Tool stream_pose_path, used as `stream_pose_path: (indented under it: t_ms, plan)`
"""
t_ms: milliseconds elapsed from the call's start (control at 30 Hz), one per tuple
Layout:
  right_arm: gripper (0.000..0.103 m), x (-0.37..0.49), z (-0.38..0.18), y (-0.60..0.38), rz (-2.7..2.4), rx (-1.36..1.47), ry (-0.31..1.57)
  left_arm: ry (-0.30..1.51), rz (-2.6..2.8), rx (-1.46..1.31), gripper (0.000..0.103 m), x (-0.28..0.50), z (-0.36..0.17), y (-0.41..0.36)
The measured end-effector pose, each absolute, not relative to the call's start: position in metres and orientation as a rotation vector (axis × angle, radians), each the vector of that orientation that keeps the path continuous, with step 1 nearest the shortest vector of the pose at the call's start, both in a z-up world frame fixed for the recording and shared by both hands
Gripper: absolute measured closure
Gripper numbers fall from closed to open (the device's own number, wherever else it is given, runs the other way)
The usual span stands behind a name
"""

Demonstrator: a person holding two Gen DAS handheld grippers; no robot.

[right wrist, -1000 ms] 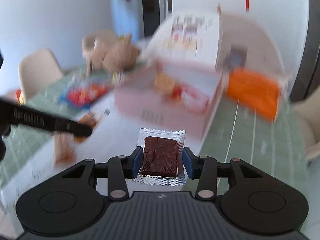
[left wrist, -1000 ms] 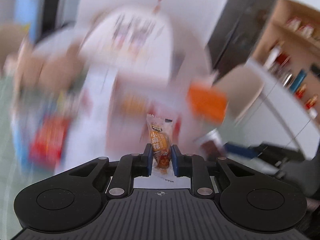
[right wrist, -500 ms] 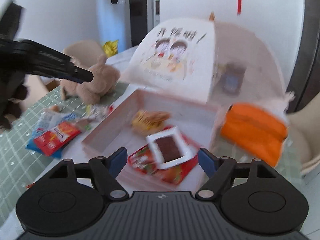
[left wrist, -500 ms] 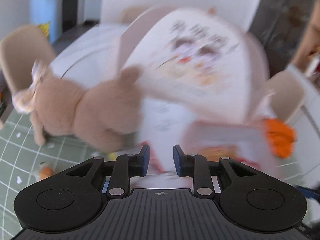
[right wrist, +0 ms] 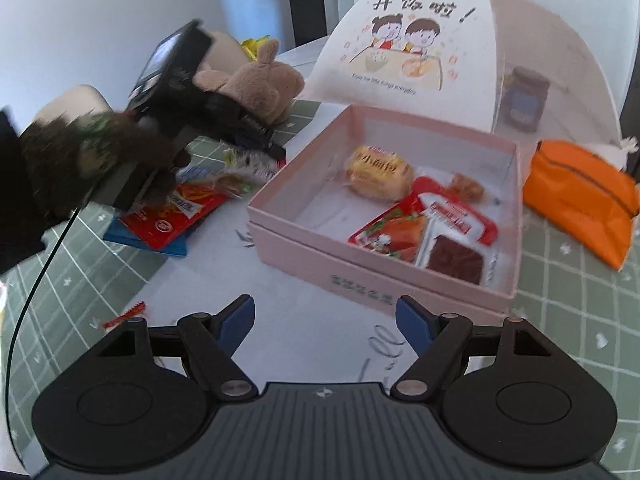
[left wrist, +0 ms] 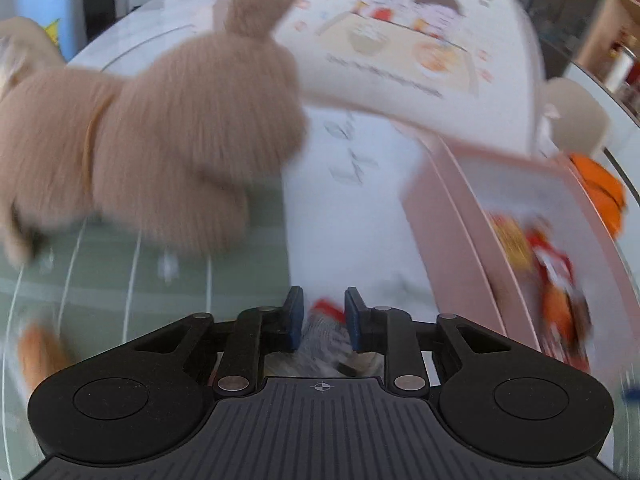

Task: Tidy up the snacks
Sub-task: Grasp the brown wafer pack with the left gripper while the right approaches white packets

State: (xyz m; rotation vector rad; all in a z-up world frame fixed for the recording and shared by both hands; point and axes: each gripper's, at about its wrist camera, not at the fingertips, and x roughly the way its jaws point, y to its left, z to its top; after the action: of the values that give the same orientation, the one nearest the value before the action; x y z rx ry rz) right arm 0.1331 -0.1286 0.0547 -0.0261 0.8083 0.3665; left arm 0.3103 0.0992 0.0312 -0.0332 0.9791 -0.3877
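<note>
In the right wrist view an open pink box (right wrist: 360, 272) holds a yellow bread packet (right wrist: 378, 172), red packets (right wrist: 456, 212) and a dark brown bar (right wrist: 454, 258). My right gripper (right wrist: 326, 312) hangs open and empty just in front of the box. To the box's left lies a loose pile with a red packet (right wrist: 180, 212). My left gripper (right wrist: 276, 152) is down at that pile. Its jaws are closing on a silvery snack packet (left wrist: 326, 330), which sits between the pads of my left gripper (left wrist: 322, 304).
A tan plush toy (left wrist: 160, 132) sits close behind the pile. A domed food cover (right wrist: 408, 40) with a jar (right wrist: 524, 98) under it stands behind the box. An orange pouch (right wrist: 580, 204) lies to the right, and a small red wrapper (right wrist: 124, 314) at front left.
The right gripper opened, and the dark bar it held now lies in the box. The left gripper lost its brown packet, swung down to the pile by the plush and closed on a silvery packet.
</note>
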Motion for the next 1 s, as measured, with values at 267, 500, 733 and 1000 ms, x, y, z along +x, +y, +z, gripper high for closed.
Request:
stream_pose_path:
  t_ms: [267, 500, 733, 1000]
  plan:
    - [0.025, 0.141, 0.044, -0.105, 0.455, -0.053, 0.828, 1.009, -0.416, -0.181, 0.081, 0.201, 0.033, 0.119]
    - [0.025, 0.147, 0.025, -0.069, 0.536, -0.164, 0.833, 1.000, -0.296, -0.288, 0.080, 0.141, 0.041, 0.141]
    - [0.034, 0.142, 0.021, -0.045, 0.591, -0.214, 0.811, 0.980, -0.105, -0.359, 0.080, 0.087, 0.063, 0.163]
    - [0.050, 0.101, 0.012, -0.055, 0.613, -0.302, 0.830, 1.043, -0.095, -0.407, 0.080, 0.034, 0.063, 0.146]
